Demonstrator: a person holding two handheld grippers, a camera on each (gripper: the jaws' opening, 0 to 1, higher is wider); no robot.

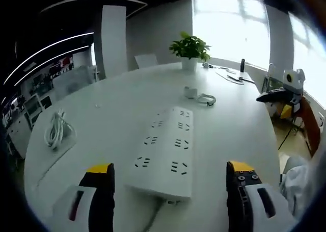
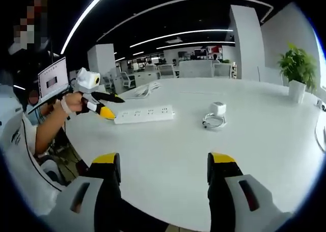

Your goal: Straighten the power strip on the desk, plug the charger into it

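A white power strip (image 1: 164, 149) lies on the round white table (image 1: 112, 104), its near end and cord between the wide-apart jaws of my open left gripper (image 1: 170, 166). From the right gripper view the strip (image 2: 144, 114) lies lengthwise across the table, with the left gripper (image 2: 104, 105) at its left end in a person's hand (image 2: 76, 103). A white charger (image 1: 190, 92) with its coiled cable (image 1: 207, 99) sits beyond the strip. The charger (image 2: 218, 109) is ahead of my open, empty right gripper (image 2: 164, 160), which hovers at the table's edge. That right gripper (image 1: 285, 95) hangs off the table's right side.
A potted plant (image 1: 189, 49) stands at the far side of the table, with small items (image 1: 234, 75) near the window. A bundle of white cable (image 1: 56, 130) lies at the left. A screen (image 2: 51, 80) stands behind the person's arm.
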